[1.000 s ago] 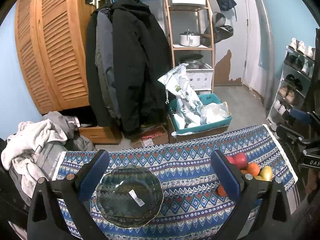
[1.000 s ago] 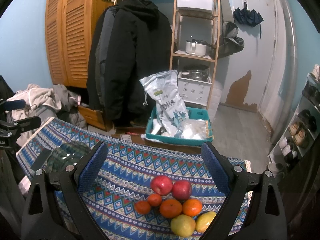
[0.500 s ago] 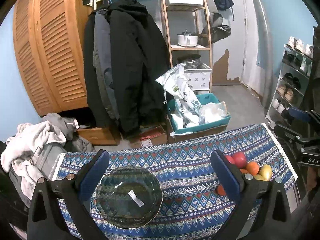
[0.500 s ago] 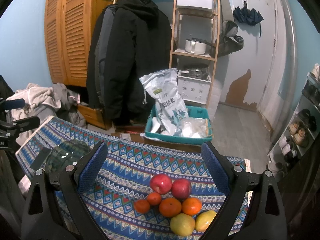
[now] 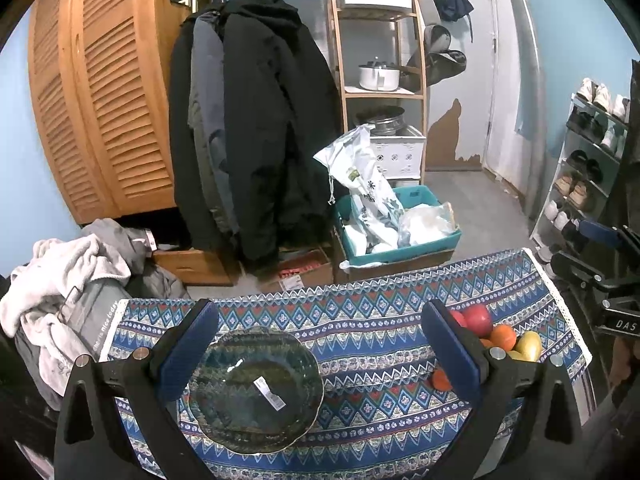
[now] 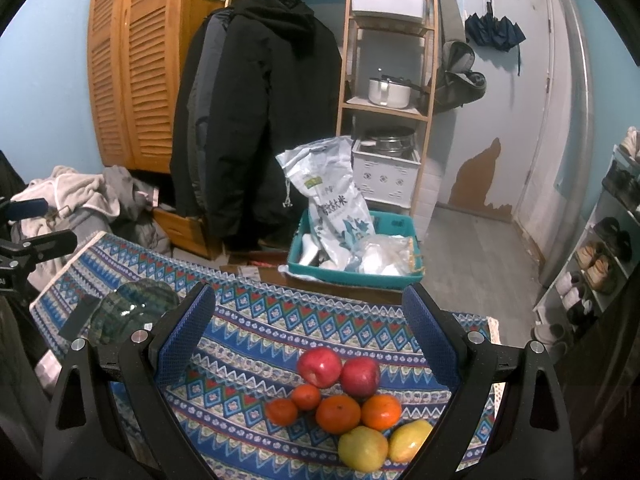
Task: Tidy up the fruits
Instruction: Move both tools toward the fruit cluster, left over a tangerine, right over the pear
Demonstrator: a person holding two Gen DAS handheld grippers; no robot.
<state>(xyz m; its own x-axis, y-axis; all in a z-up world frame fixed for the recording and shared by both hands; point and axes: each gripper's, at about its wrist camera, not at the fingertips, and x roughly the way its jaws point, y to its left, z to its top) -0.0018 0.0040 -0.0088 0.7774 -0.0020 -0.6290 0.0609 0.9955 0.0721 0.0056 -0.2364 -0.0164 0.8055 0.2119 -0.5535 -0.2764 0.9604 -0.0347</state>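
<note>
A dark green glass bowl (image 5: 256, 390) sits on the patterned blue tablecloth (image 5: 360, 320), between the open fingers of my left gripper (image 5: 320, 348), which hovers above it and holds nothing. The bowl also shows at the left in the right wrist view (image 6: 134, 306). A pile of fruit lies on the cloth's right end: two red apples (image 6: 320, 366), several oranges (image 6: 338, 414) and two yellow fruits (image 6: 362, 448). My right gripper (image 6: 308, 334) is open and empty above the pile. The pile shows partly hidden in the left wrist view (image 5: 478, 320).
Beyond the table's far edge stand a teal bin (image 6: 356, 256) with a white sack, hanging black coats (image 6: 256, 120), a wooden shelf with pots (image 6: 384, 92) and a louvred wardrobe (image 5: 100, 112). Clothes are heaped at the left (image 5: 68, 276). A shoe rack (image 6: 608, 248) stands at the right.
Both grippers have drifted only slightly; the views shift a little. Bowl and fruit have not moved.
</note>
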